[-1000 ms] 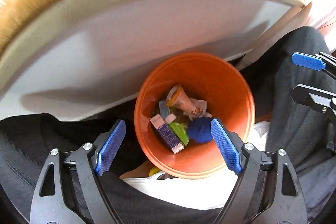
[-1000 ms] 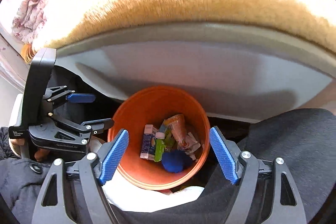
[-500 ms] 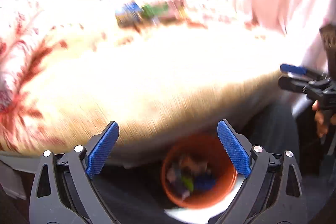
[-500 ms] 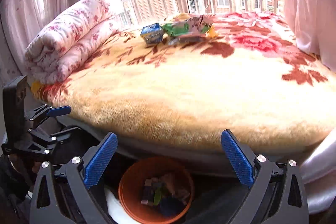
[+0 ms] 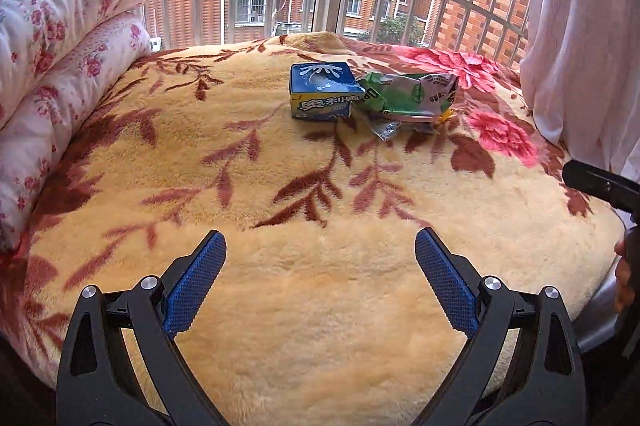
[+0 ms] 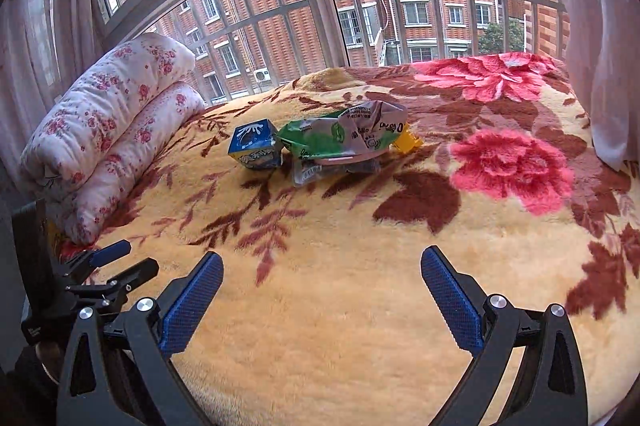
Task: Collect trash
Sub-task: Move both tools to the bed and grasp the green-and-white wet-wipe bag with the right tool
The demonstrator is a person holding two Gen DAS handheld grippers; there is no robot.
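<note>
While both claws are held over the near edge of the bed, the trash is seen well apart from them, in the upper centre of each frame. The left gripper is spread wide, with nothing between its blue pads; the right gripper is likewise spread wide and holds nothing. A blue carton is noted on the floral blanket; a white milk-splash graphic is printed on its top and yellow-outlined Chinese characters on its front, not legible enough to transcribe. Whether the carton holds anything cannot be told. Touching its right side, a crumpled green-and-silver snack bag is recorded, with small dark print that cannot be read. A clear crinkled wrapper lies at the bag's lower edge, and a yellow item projects from under the bag's right end. A rolled floral quilt occupies the left of the frame. A barred window with brick buildings beyond fills the top. The left gripper also appears at lower left of the right-wrist view.
</note>
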